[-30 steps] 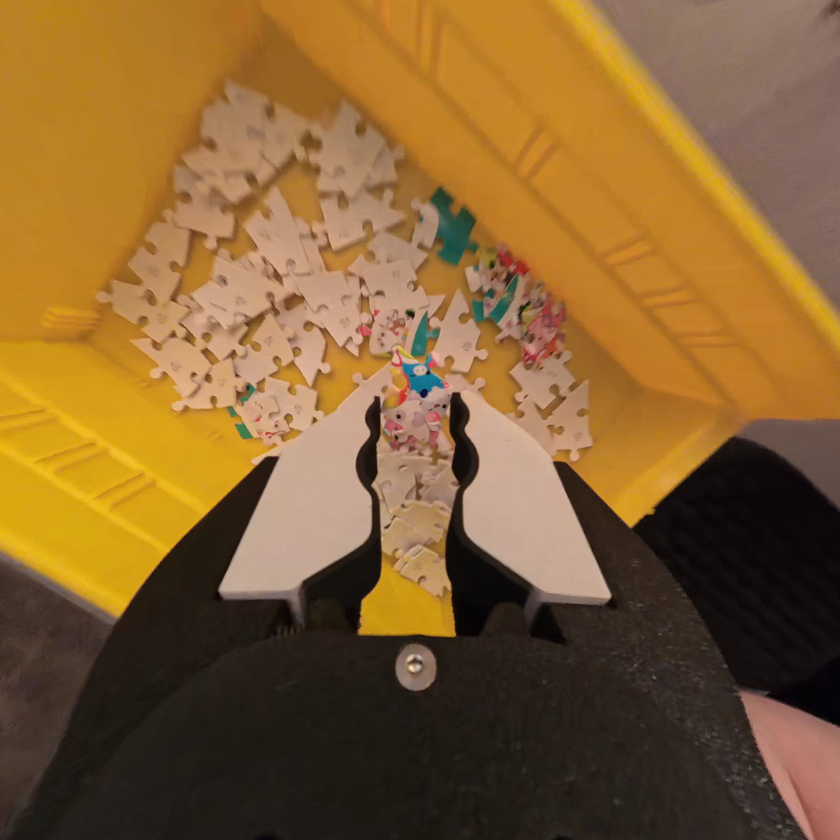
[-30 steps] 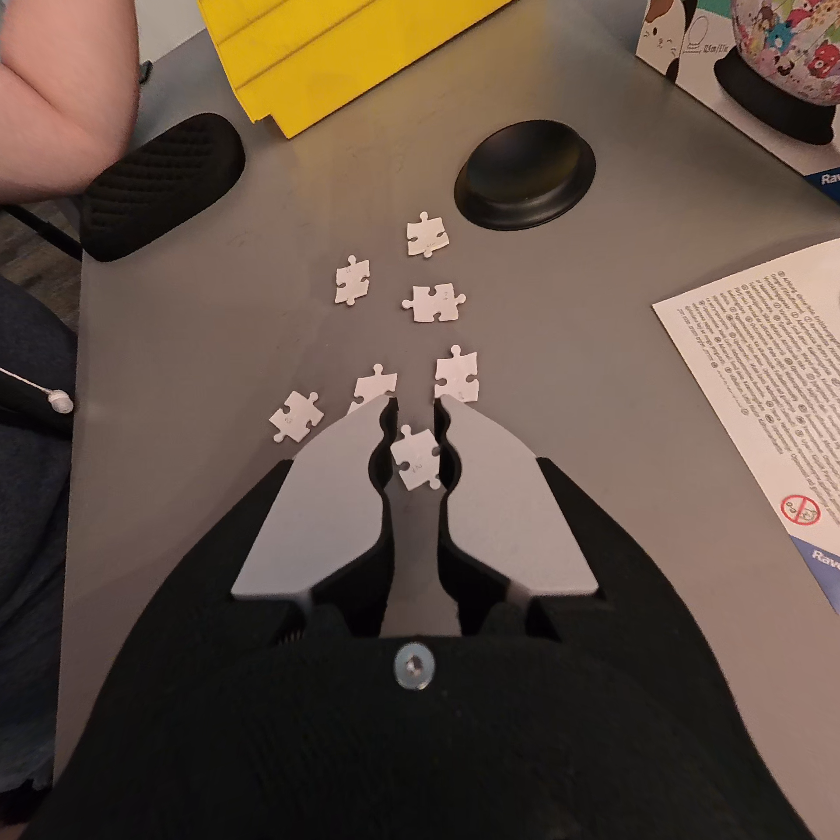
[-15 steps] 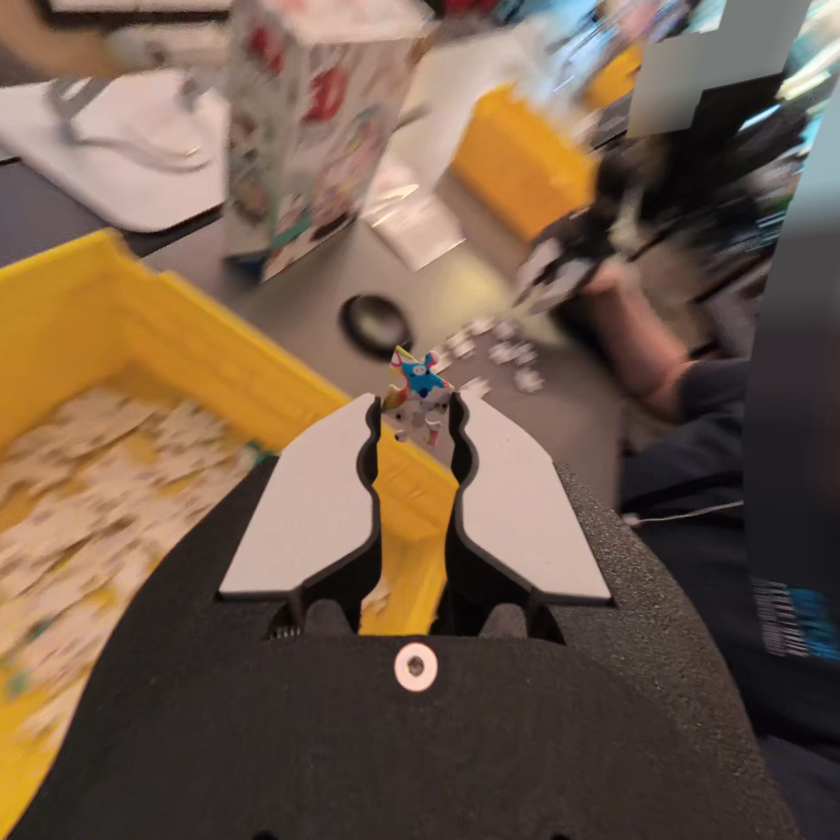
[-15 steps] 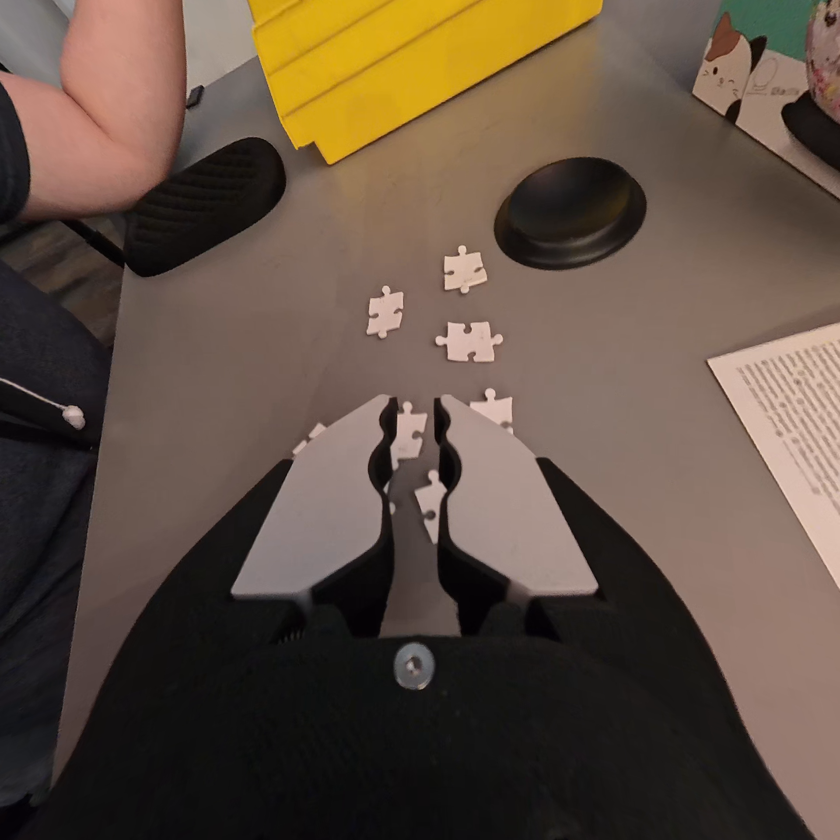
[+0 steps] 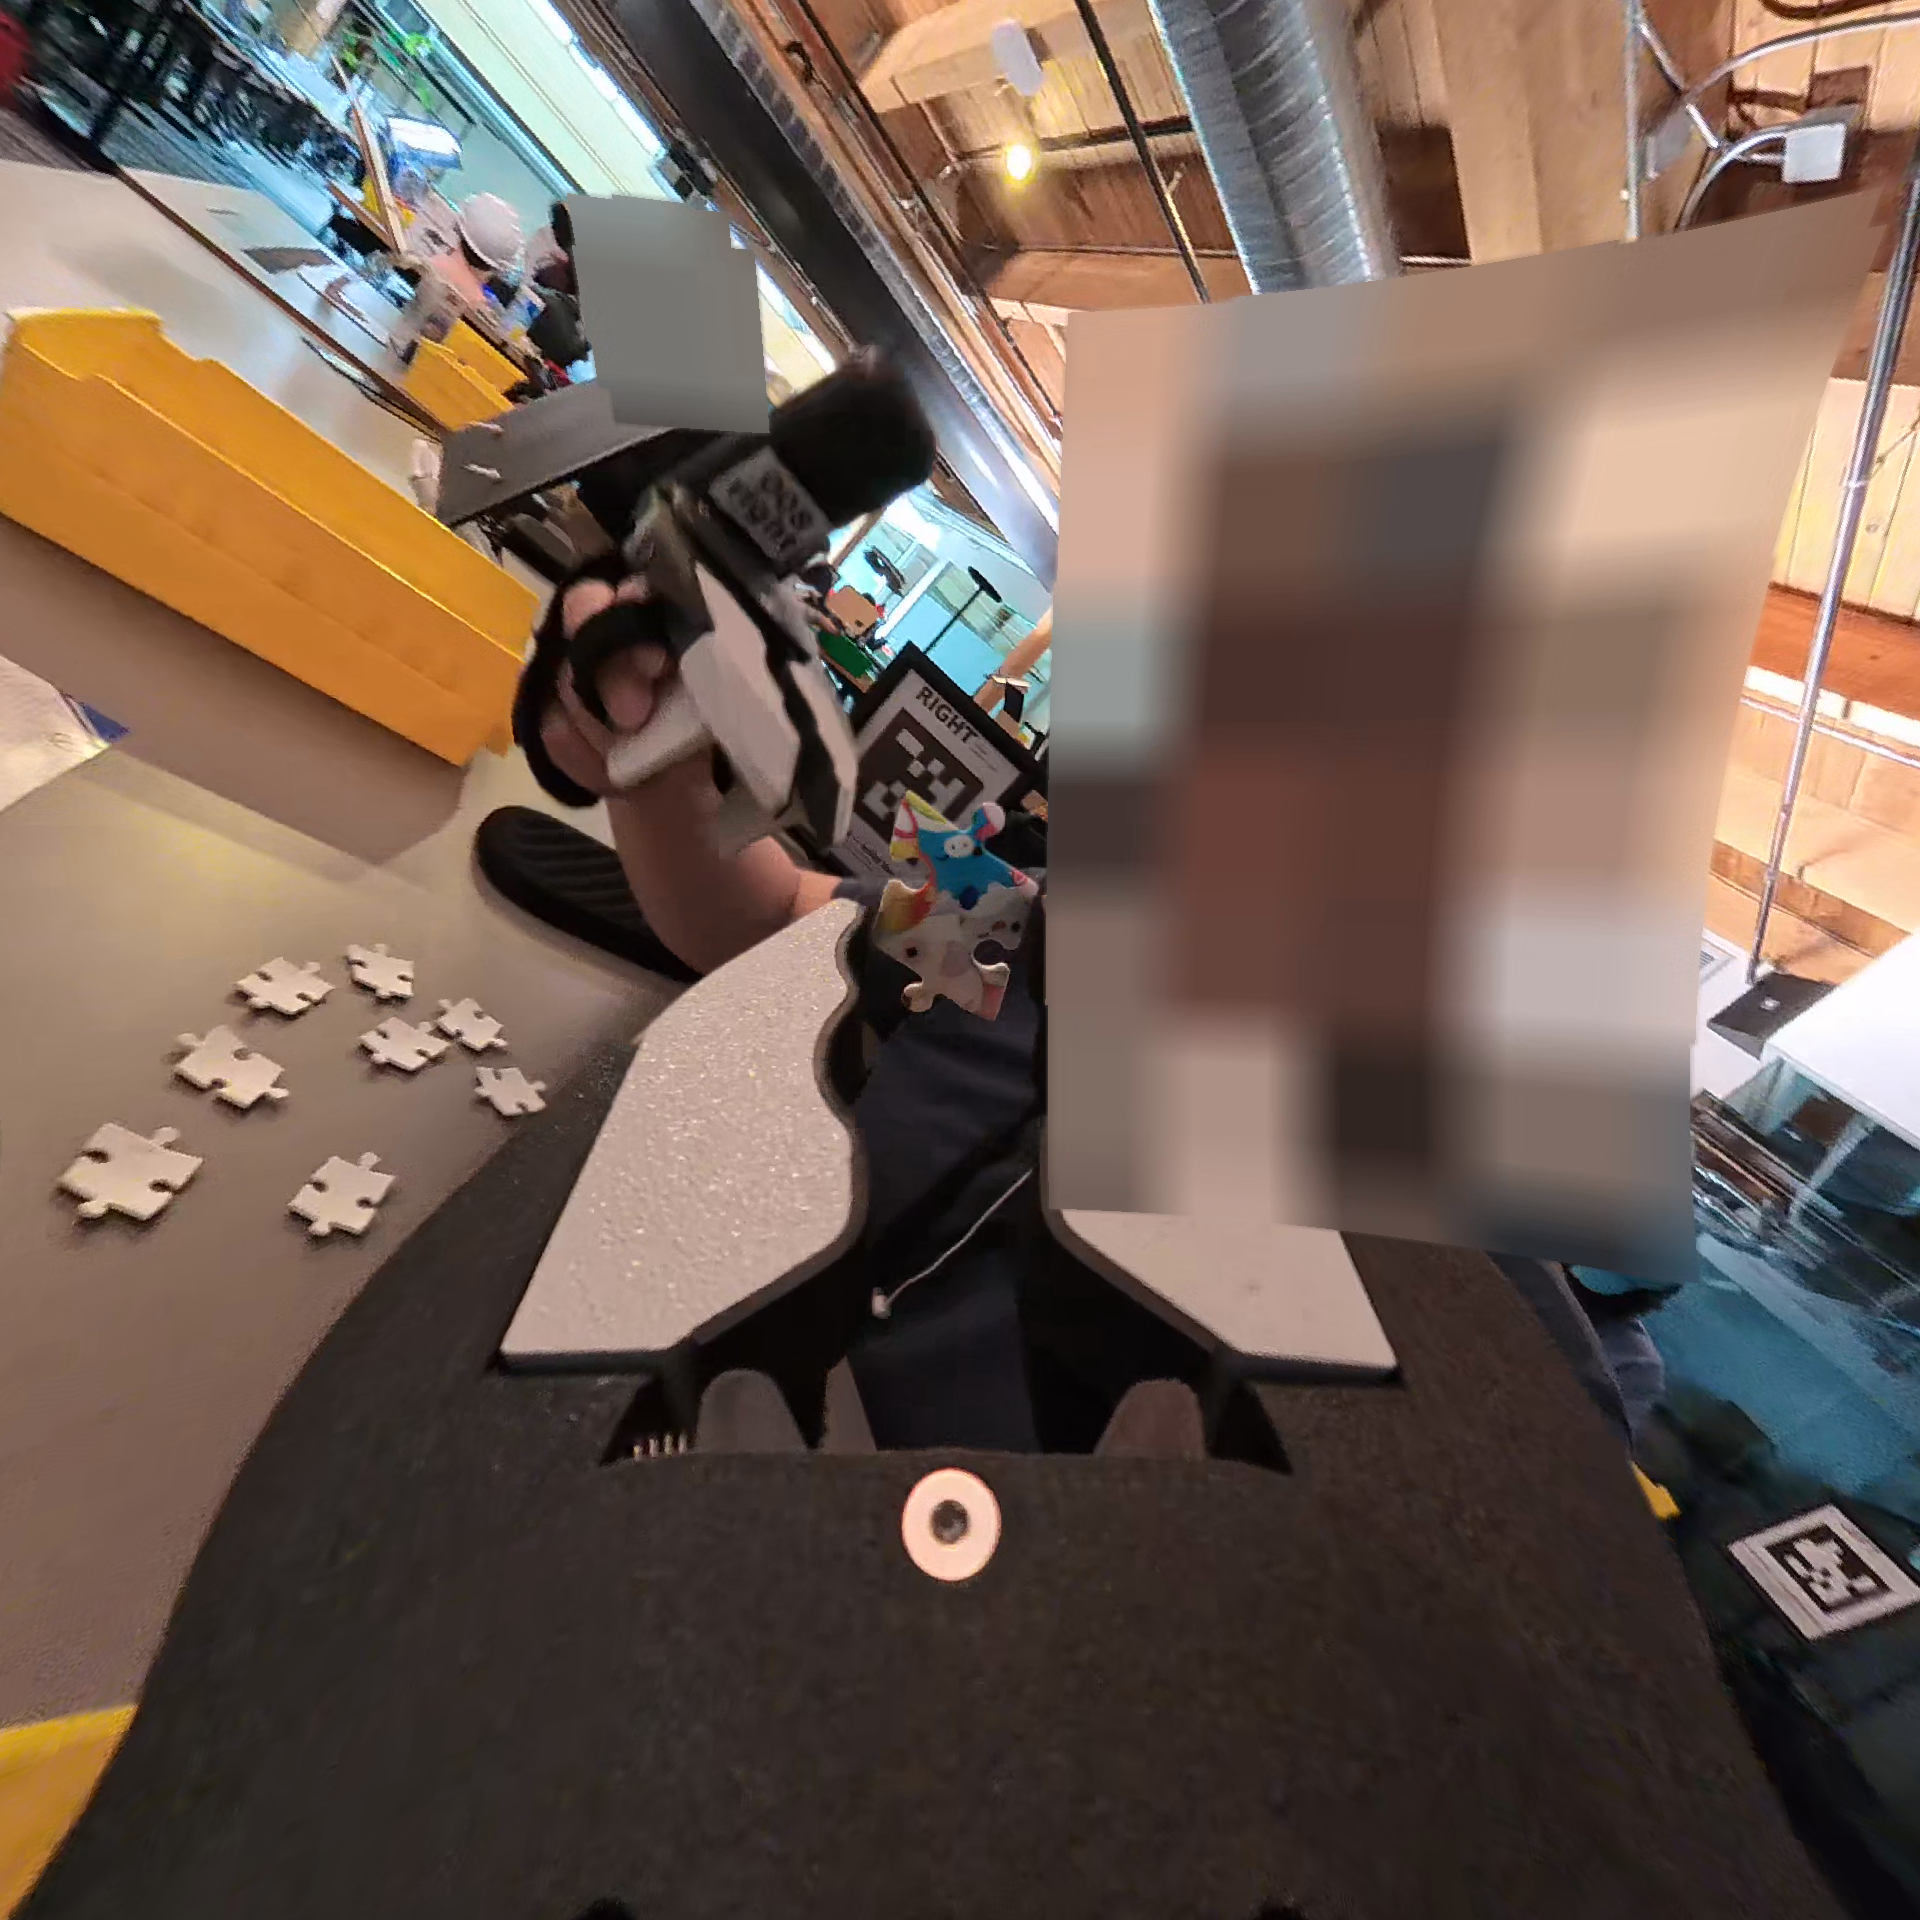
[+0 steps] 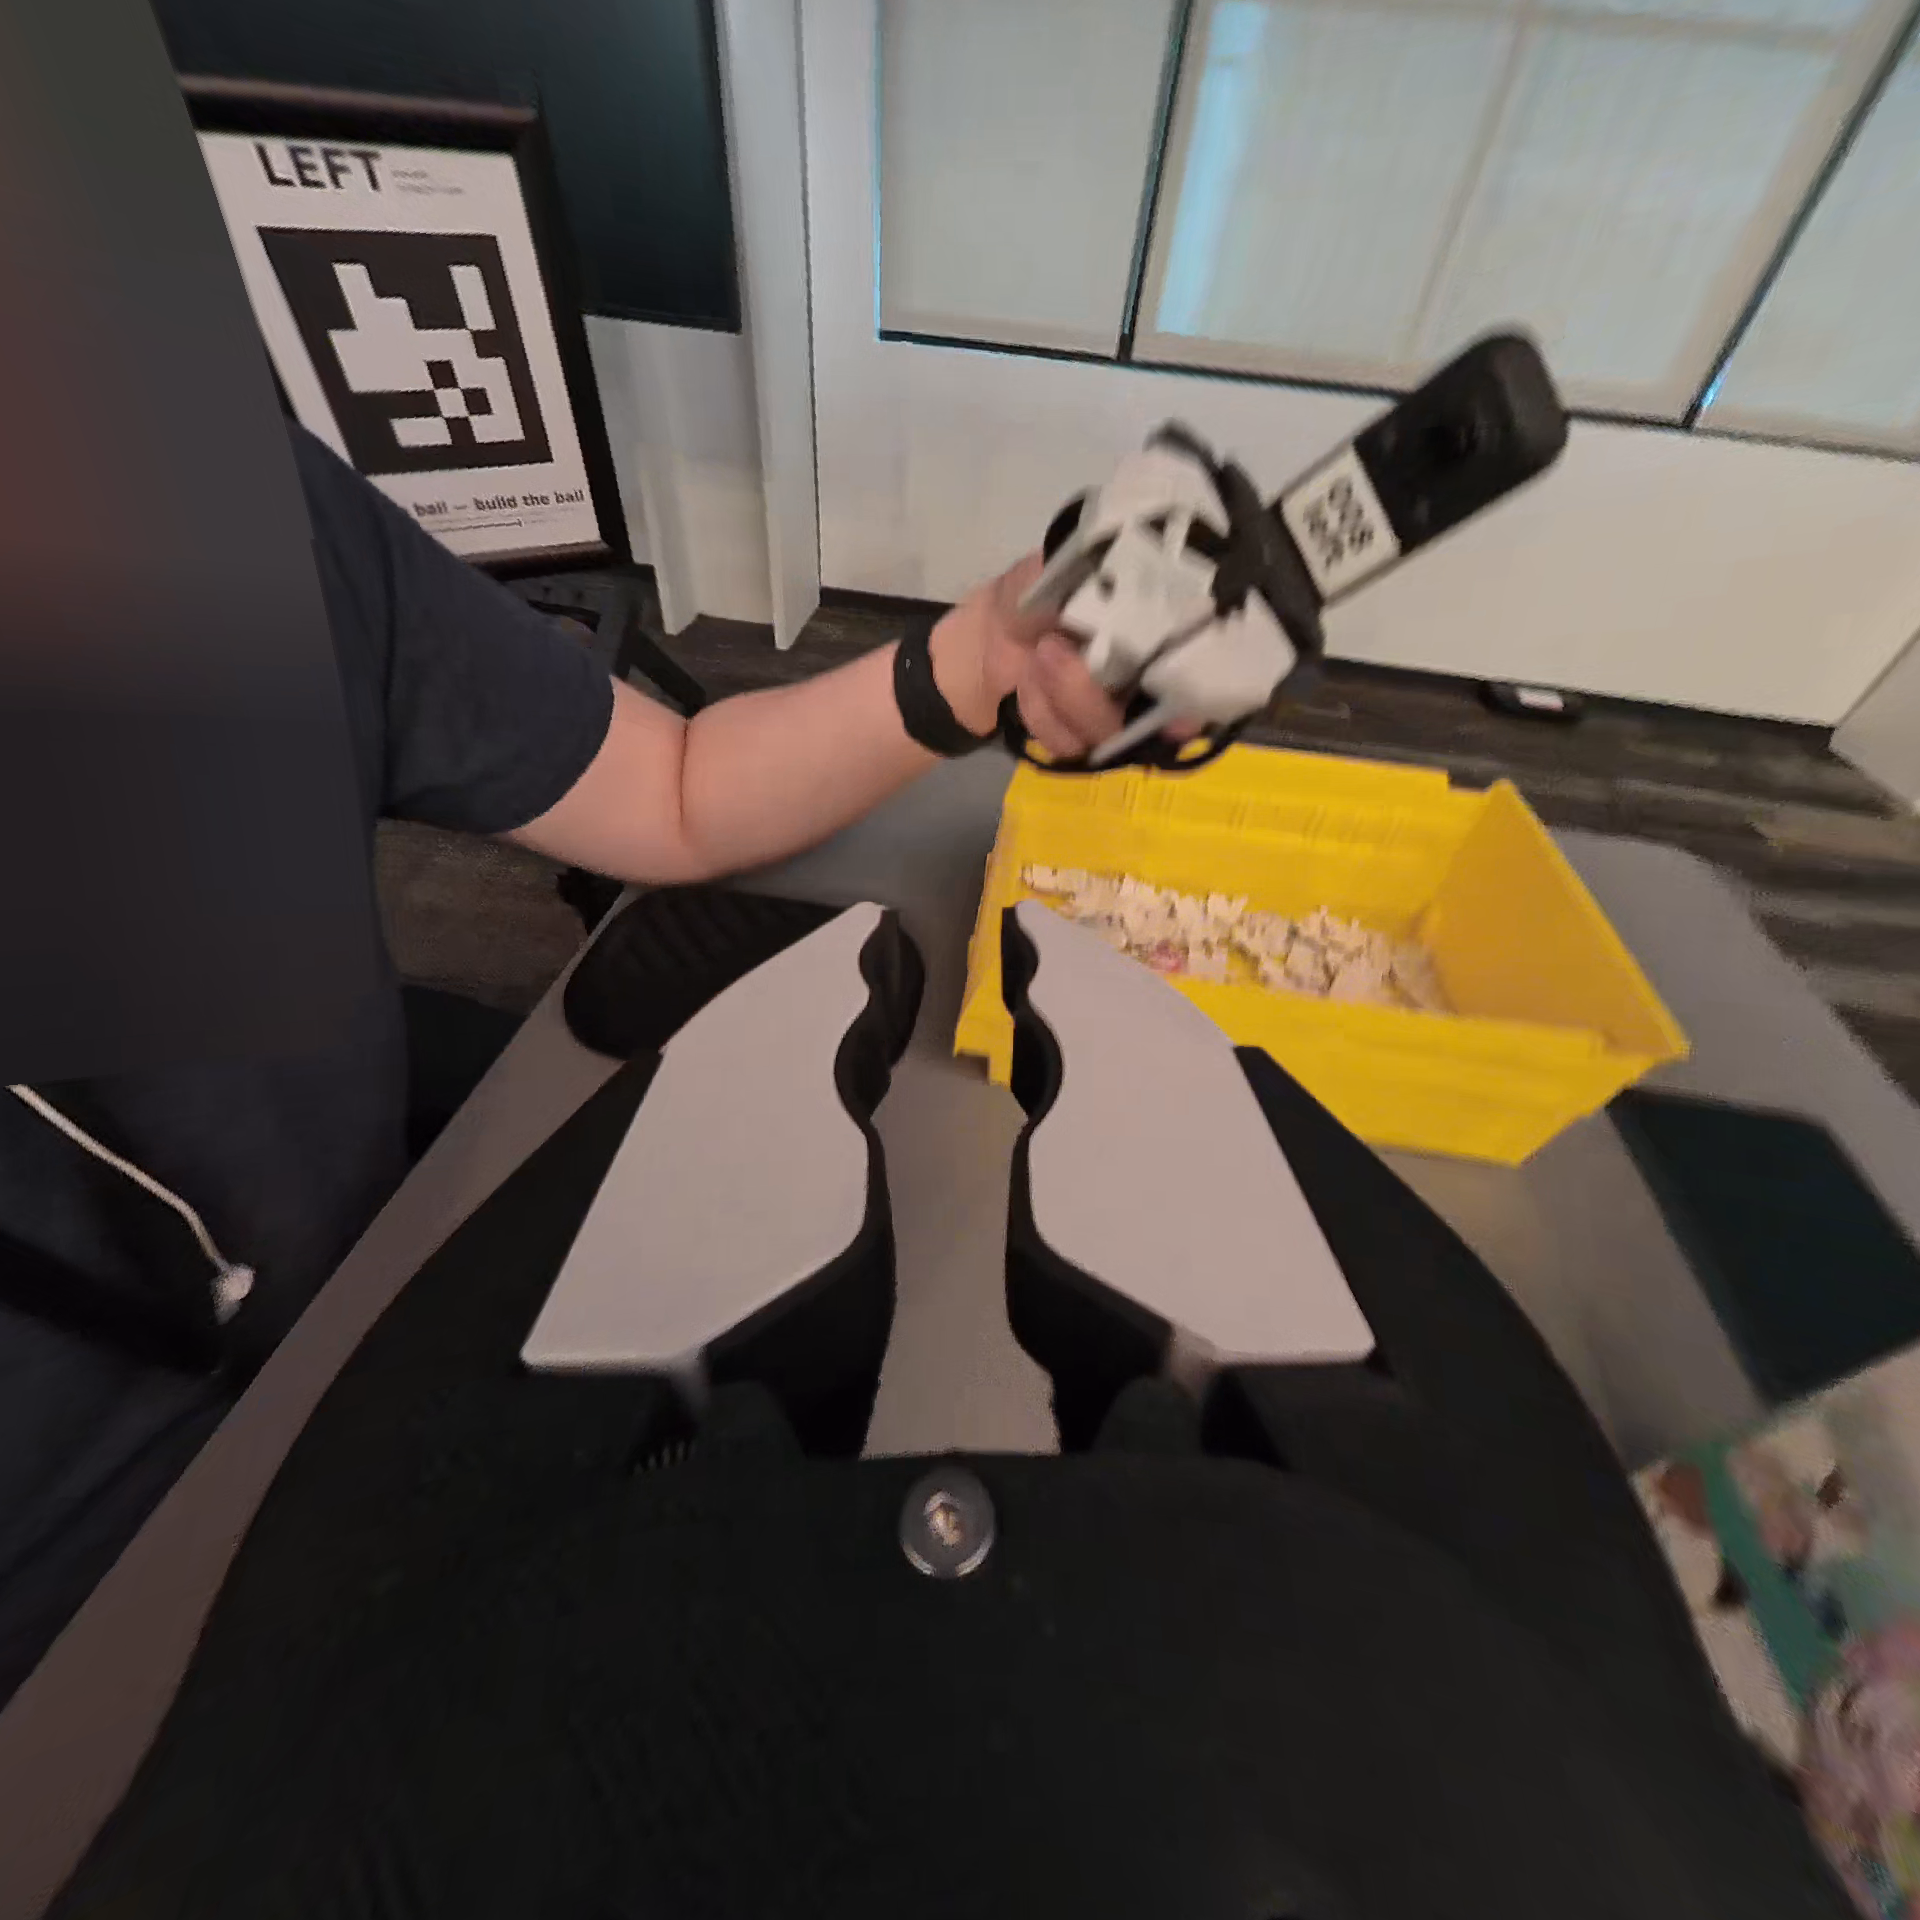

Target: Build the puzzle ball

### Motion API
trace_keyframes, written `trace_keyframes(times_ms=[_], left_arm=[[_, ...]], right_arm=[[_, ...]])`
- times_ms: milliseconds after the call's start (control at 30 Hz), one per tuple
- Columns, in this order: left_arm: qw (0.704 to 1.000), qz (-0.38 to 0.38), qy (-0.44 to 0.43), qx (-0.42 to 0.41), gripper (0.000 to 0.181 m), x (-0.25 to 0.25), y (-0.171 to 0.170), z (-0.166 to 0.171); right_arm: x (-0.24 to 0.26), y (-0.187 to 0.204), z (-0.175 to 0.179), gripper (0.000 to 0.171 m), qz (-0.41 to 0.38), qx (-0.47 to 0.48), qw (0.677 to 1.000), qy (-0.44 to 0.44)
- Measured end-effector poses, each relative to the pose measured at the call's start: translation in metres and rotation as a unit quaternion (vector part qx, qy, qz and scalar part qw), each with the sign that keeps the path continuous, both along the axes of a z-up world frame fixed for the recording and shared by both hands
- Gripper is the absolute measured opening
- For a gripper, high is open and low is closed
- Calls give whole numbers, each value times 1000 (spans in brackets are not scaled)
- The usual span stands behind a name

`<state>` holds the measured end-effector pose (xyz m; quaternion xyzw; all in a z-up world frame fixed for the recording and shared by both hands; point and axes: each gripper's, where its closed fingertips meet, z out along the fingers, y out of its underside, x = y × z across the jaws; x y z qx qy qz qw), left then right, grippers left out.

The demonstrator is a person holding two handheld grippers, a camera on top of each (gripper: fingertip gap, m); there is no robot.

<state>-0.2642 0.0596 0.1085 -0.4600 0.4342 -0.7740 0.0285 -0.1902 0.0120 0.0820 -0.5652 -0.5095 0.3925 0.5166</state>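
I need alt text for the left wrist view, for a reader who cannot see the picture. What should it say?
The left gripper, raised above the grey table, holds a colourful puzzle piece in its jaws. At lower left, white puzzle pieces lie scattered on the table, with a yellow bin behind. The right gripper shows farther off in a person's hand.

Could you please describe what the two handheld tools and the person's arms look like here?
Both tools, left tool and right tool, have two flat pale-grey fingers with wavy black inner edges on a black textured body with a central screw. Seen from afar, each has a white housing and a black camera stick. The person wears a dark short sleeve and black wristband.
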Motion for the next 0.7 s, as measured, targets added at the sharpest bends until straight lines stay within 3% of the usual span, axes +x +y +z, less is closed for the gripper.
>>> trace_keyframes(times_ms=[133,233,400,500,600,700], left_arm=[[999,-34,13,2,28,4,-16,-3],[998,-49,34,4,28,8,-22,-11],[997,-60,51,3,28,12,-25,-19],[997,-57,55,10,29,13,-24,-21],[997,-40,61,25,28,13,-20,-22],[995,39,51,72,26,13,0,-17]], right_arm=[[-26,18,37,20,27,48,998,0],[-42,28,45,20,49,79,995,-31],[-61,38,24,20,78,103,983,-130],[-66,37,8,4,91,91,978,-164],[-66,40,6,3,78,72,983,-147],[-61,55,10,3,30,19,995,-89]])
